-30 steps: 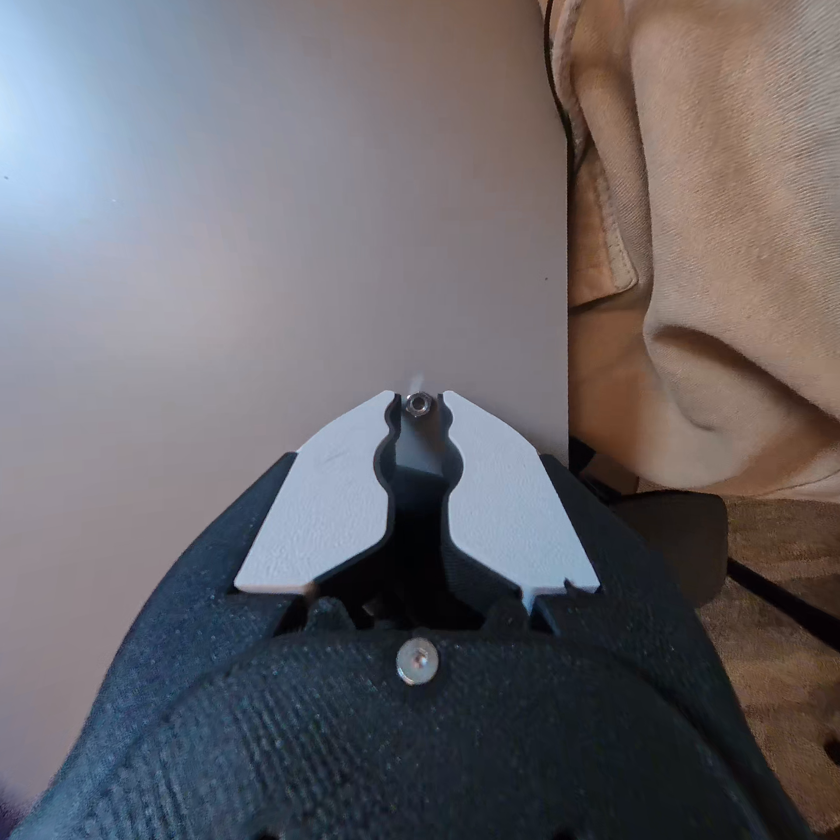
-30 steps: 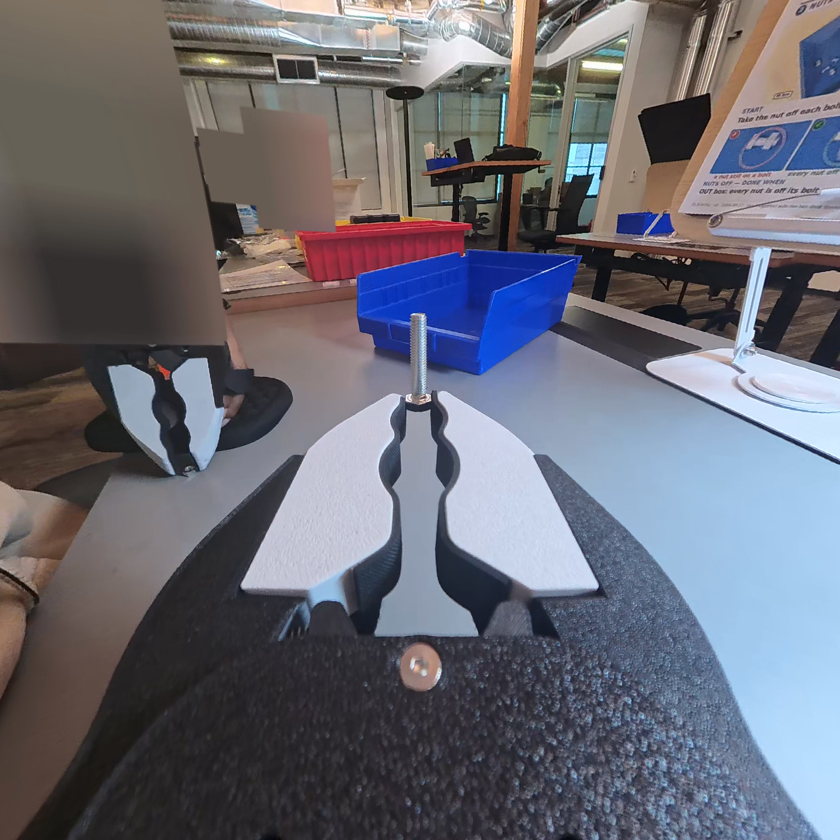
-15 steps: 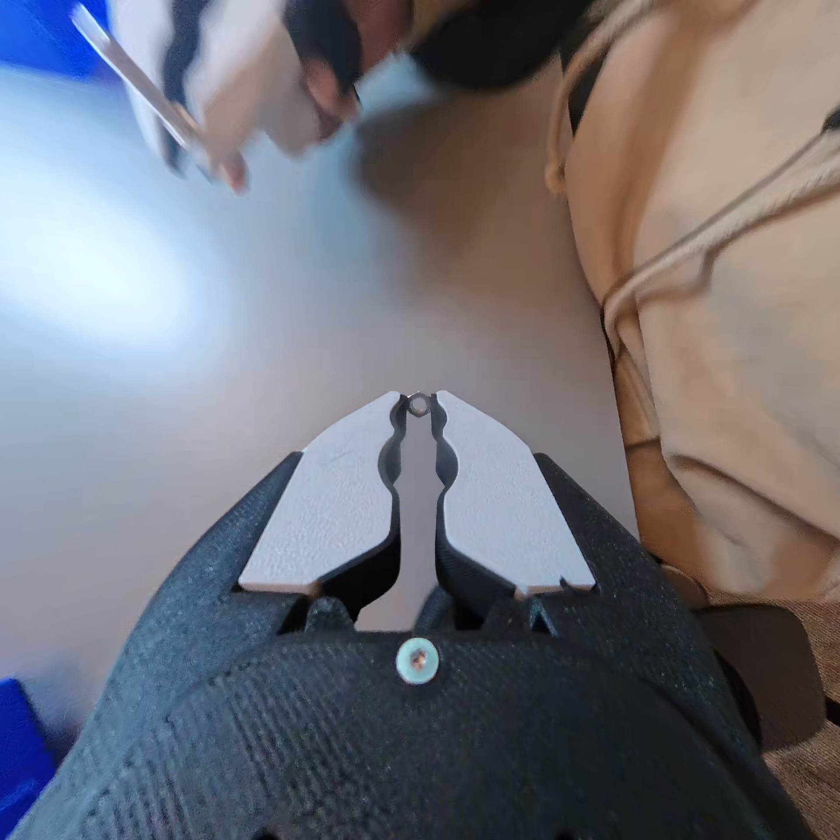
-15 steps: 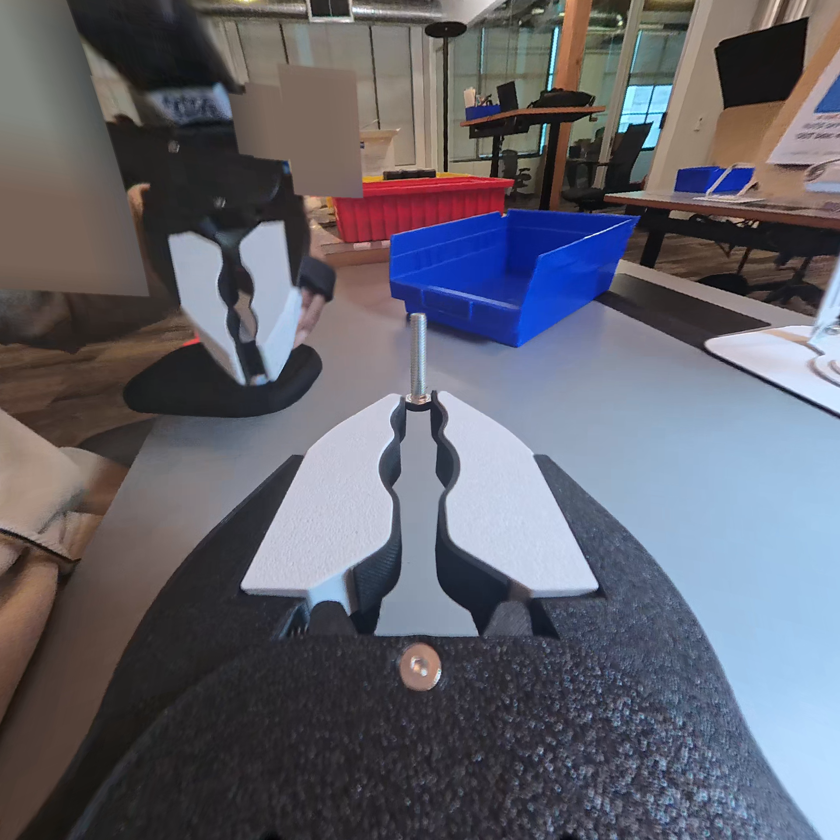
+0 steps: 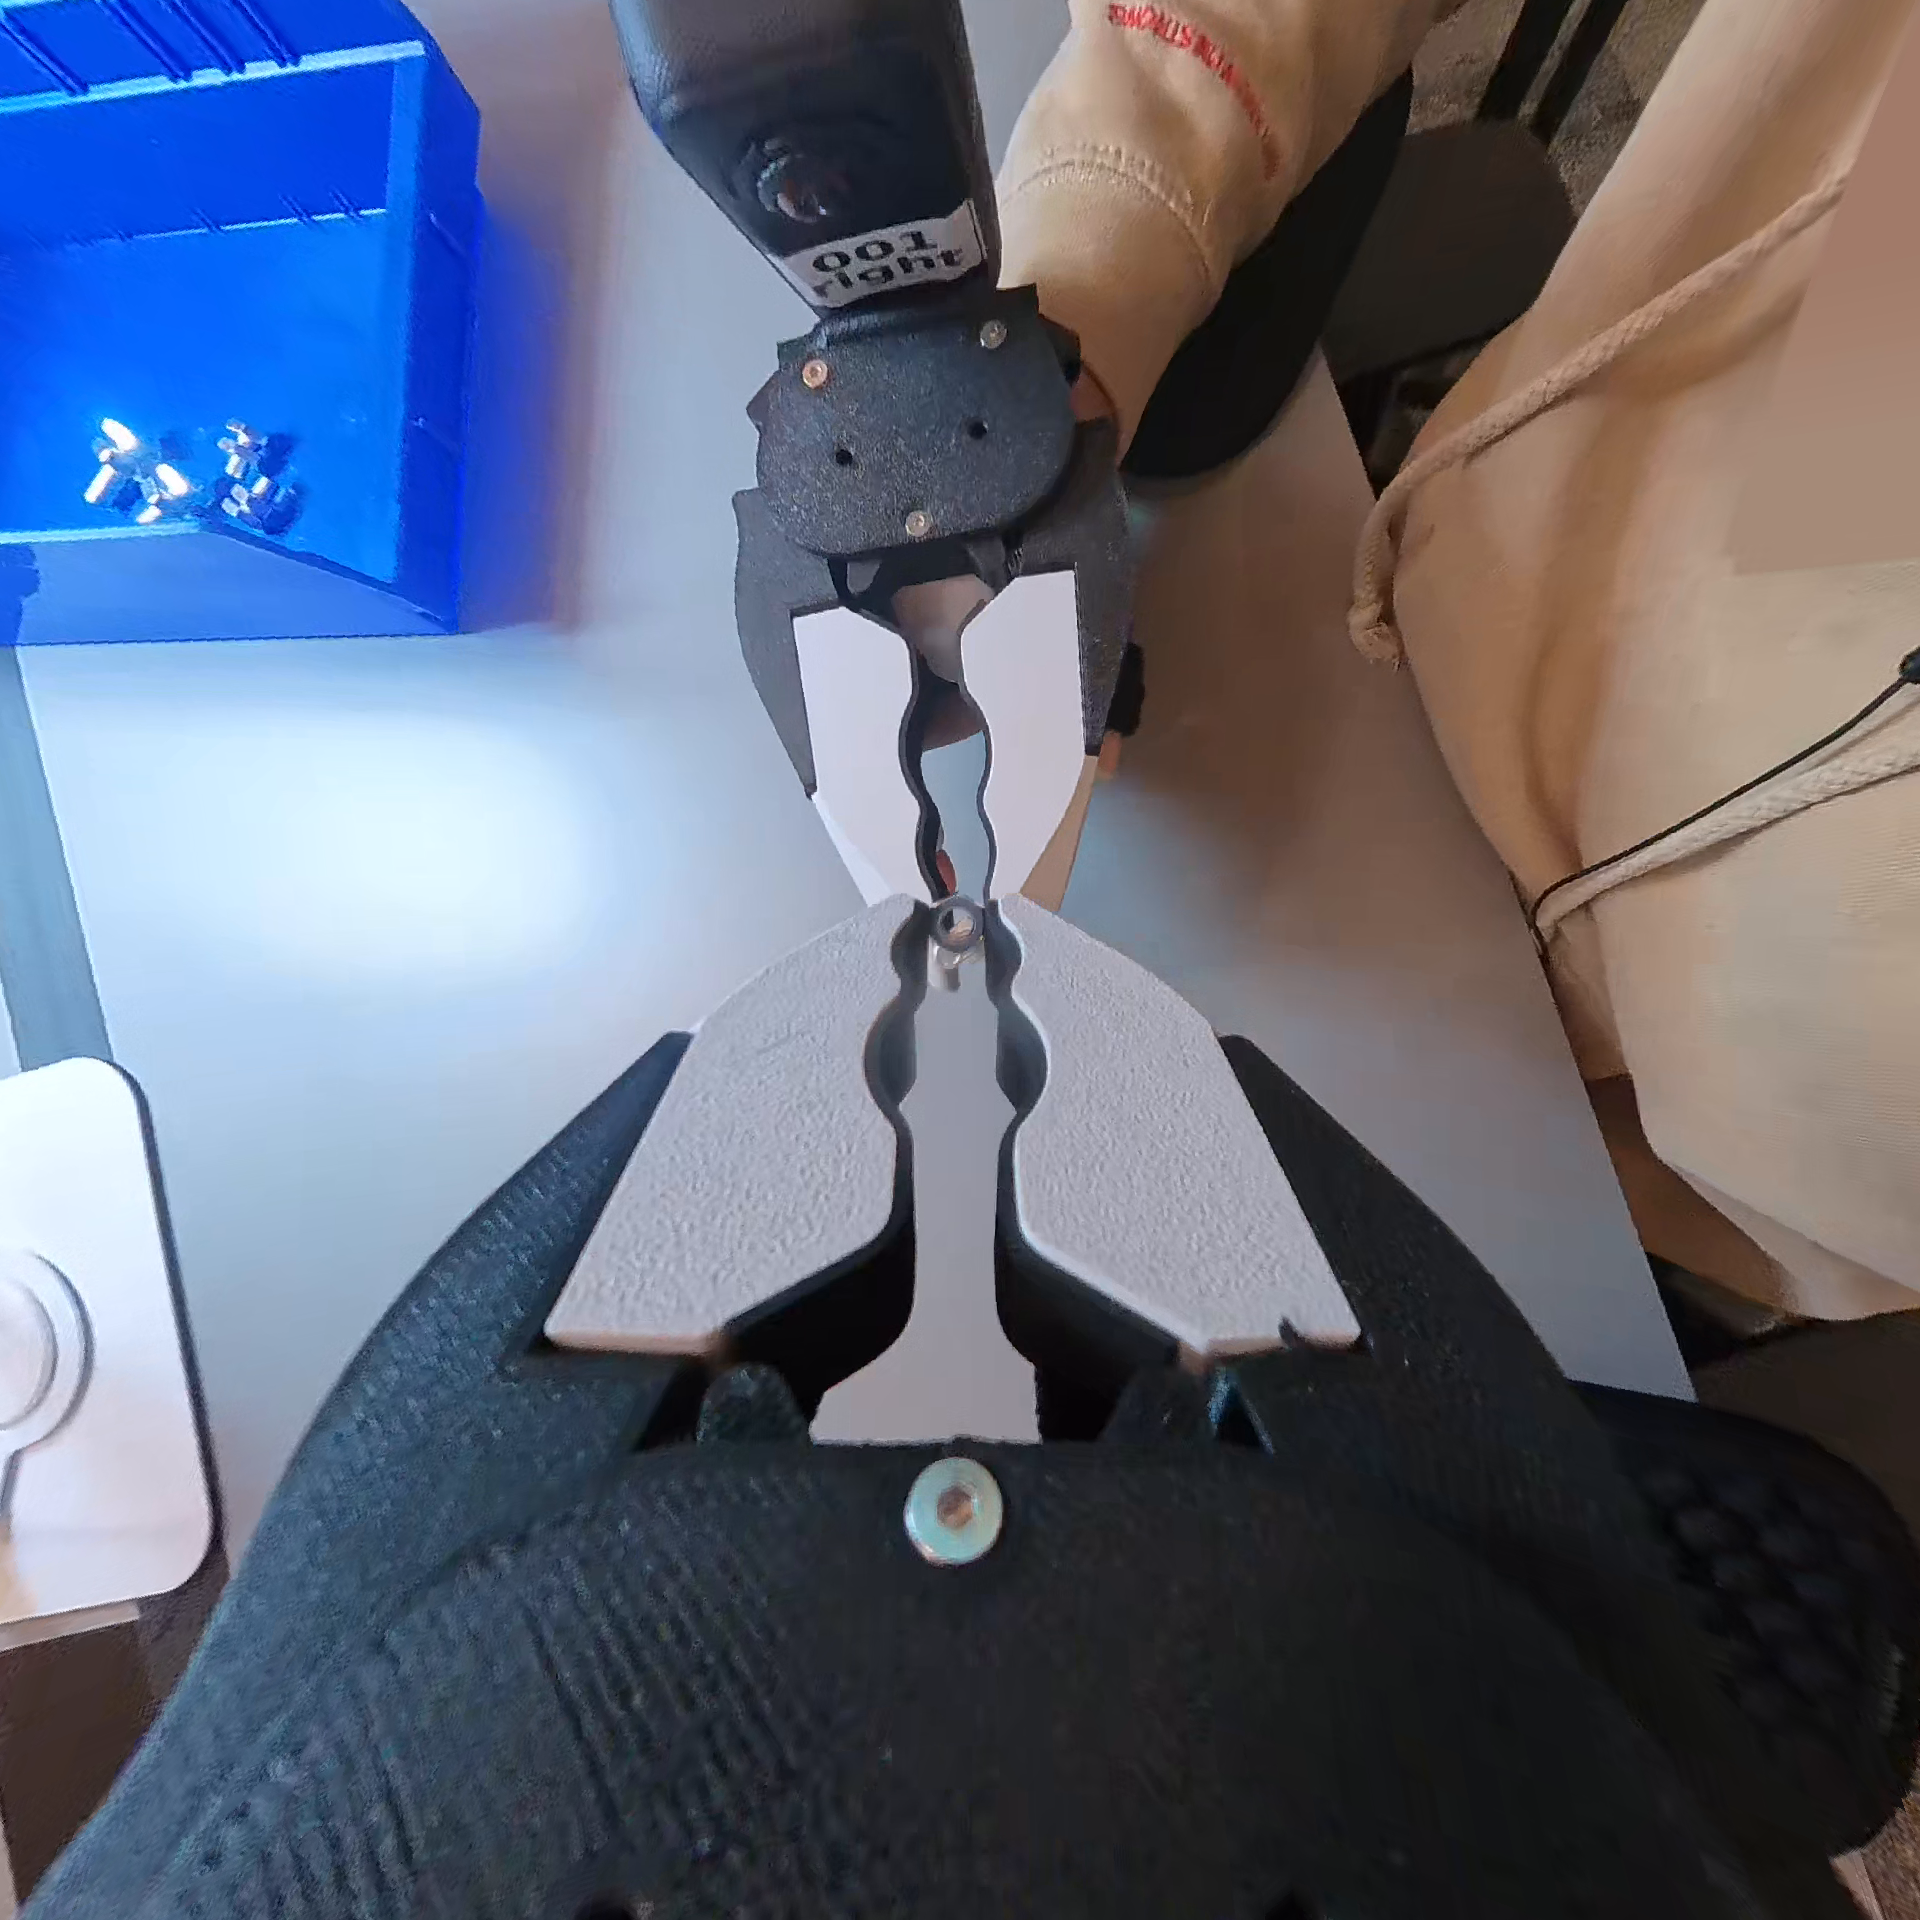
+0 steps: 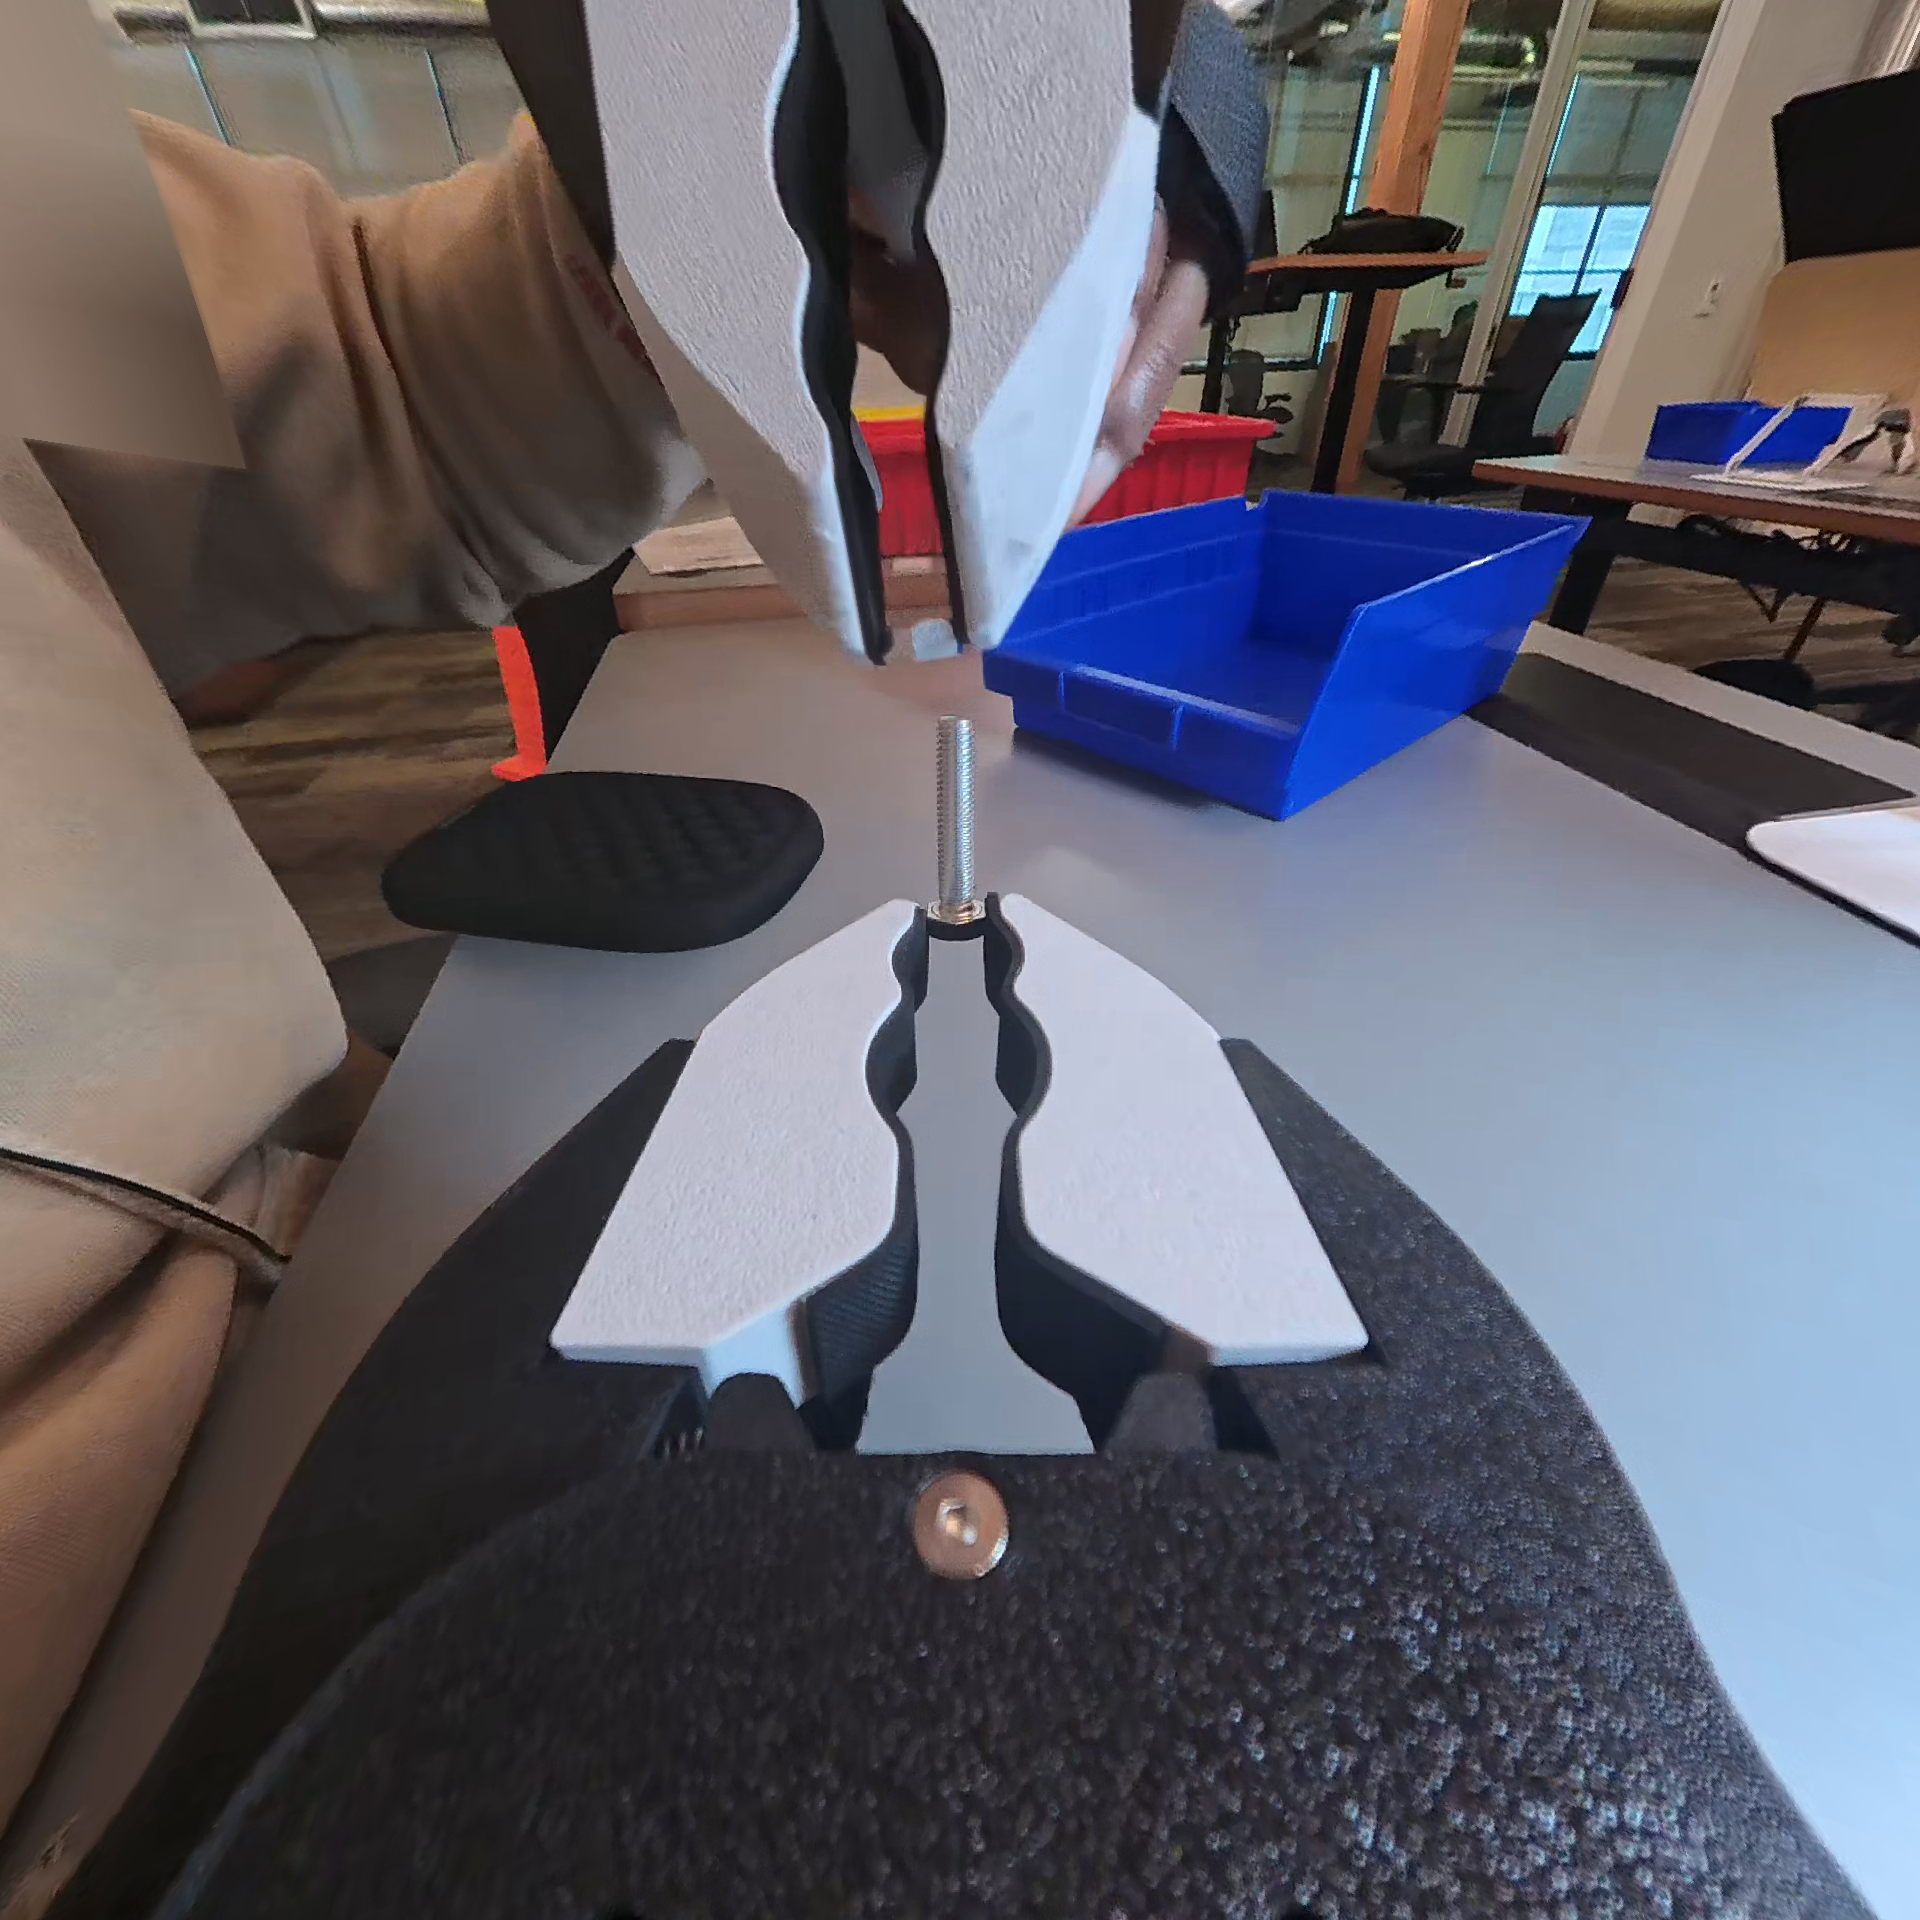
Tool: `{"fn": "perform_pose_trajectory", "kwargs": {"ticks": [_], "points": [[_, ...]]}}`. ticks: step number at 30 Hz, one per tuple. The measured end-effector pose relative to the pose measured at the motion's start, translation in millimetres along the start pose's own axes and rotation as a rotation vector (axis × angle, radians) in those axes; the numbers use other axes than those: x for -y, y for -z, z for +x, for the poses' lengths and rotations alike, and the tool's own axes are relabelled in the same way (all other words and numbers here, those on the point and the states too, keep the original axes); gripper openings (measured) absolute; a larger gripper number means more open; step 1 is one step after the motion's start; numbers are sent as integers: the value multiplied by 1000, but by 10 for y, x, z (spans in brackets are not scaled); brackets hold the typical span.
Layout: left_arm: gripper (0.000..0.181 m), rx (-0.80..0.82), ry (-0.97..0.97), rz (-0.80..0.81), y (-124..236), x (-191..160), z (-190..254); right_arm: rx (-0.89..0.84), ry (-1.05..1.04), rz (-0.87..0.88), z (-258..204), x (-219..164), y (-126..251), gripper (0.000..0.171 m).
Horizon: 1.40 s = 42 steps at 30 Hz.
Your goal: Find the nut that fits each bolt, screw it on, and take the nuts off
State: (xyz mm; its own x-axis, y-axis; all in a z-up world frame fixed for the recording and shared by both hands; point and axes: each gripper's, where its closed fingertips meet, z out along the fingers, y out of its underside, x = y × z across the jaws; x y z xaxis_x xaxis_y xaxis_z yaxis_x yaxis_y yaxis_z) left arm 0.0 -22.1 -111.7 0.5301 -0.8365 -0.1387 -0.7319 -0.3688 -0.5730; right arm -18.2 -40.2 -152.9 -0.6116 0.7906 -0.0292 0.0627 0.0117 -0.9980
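The left hand-held gripper [image 5: 957, 928], closed on a small silver hex nut [image 5: 956, 922], hovers just above the tip of the upright silver threaded bolt [image 6: 956, 810] pinched by its head in the closed right hand-held gripper [image 6: 957, 914] over the grey surface [image 6: 1455, 1039], so the mating step is in hand, and next the nut's bore must be lowered squarely onto the thread and turned.

Nut [image 5: 957, 923] in left tongs [image 6: 920, 639] just above upright bolt [image 6: 956, 810].
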Motion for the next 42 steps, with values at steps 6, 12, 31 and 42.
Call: {"fn": "perform_pose_trajectory", "kwargs": {"ticks": [6,12,31,42], "points": [[10,-22,-15,-51,-40,14,-40,-16,10,42,24,89,52,10],[10,-35,-20,-65,-9,28,-49,-13,18,84,15,152,74,10],[15,-80,-14,-49,-20,33,-34,0,14,81,-7,137,64,10],[31,186,164,510,191,210,-274,-86,-16,148,186,257,180,10]]}}
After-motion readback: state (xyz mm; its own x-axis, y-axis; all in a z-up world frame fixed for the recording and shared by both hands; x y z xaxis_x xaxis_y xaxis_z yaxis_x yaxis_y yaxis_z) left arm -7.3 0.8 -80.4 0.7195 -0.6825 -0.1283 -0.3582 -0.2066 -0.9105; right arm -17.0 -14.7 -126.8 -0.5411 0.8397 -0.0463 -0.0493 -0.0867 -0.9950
